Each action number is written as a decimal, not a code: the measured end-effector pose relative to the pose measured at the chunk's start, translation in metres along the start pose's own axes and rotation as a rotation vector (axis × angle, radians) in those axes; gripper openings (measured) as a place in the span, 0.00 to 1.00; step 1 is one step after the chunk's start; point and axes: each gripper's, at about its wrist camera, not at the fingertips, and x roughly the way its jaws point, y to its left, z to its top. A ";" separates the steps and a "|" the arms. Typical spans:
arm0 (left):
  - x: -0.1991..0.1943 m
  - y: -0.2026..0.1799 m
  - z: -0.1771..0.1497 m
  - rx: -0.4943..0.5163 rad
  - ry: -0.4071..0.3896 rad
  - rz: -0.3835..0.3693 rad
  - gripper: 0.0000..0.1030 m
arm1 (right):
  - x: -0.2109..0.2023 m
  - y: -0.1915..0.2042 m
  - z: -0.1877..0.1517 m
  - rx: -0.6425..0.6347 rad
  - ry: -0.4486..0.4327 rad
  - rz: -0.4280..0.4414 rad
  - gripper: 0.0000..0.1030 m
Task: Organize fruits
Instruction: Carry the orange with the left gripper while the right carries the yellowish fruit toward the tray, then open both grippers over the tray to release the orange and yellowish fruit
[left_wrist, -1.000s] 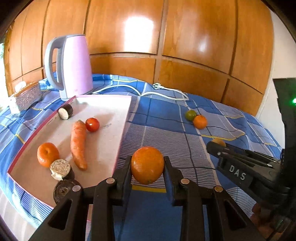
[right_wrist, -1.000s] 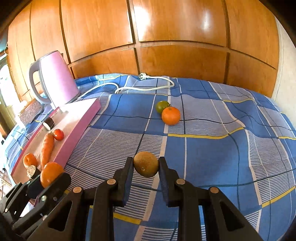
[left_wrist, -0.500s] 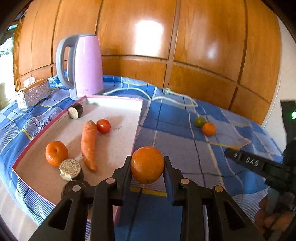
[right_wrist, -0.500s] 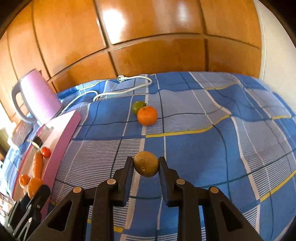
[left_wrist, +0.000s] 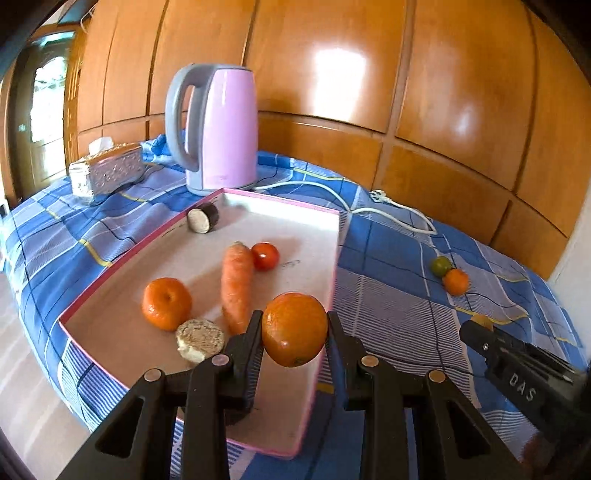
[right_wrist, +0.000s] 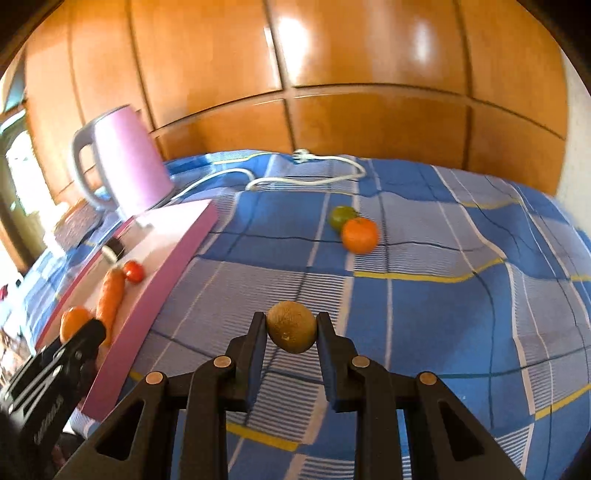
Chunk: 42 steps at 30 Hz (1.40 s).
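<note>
My left gripper (left_wrist: 294, 330) is shut on an orange (left_wrist: 294, 328), held above the near right edge of a pink-rimmed tray (left_wrist: 334, 266). In the tray lie a mandarin (left_wrist: 167, 303), a carrot (left_wrist: 236, 280), a tomato (left_wrist: 265, 255) and cut brown rounds (left_wrist: 200, 339). My right gripper (right_wrist: 291, 332) is shut on a brown kiwi (right_wrist: 291, 331) over the blue checked cloth (right_wrist: 443, 295). A green fruit (right_wrist: 342, 217) and a small orange (right_wrist: 359, 235) touch each other farther back on the cloth. The left gripper's tip (right_wrist: 88, 332) shows at the right wrist view's lower left.
A pink kettle (left_wrist: 218, 129) stands behind the tray, its white cord (left_wrist: 391, 218) trailing across the cloth. A silver tissue box (left_wrist: 107, 171) sits at the far left. Wooden panels (left_wrist: 369, 74) close off the back. The right gripper's body (left_wrist: 517, 373) juts in at the lower right.
The left gripper has swung left with the orange, bringing the tray more to the centre of its view. The right wrist view tilted away, then swung back left; the kiwi stays gripped.
</note>
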 end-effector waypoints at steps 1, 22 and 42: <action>0.000 0.001 0.000 -0.002 0.001 0.001 0.31 | 0.000 0.003 0.000 -0.010 -0.001 0.005 0.26; 0.012 0.044 0.012 -0.215 0.027 0.101 0.31 | 0.001 0.027 0.002 -0.063 -0.026 0.073 0.26; 0.022 0.071 0.025 -0.304 0.006 0.193 0.31 | 0.014 0.090 0.027 -0.056 -0.028 0.296 0.26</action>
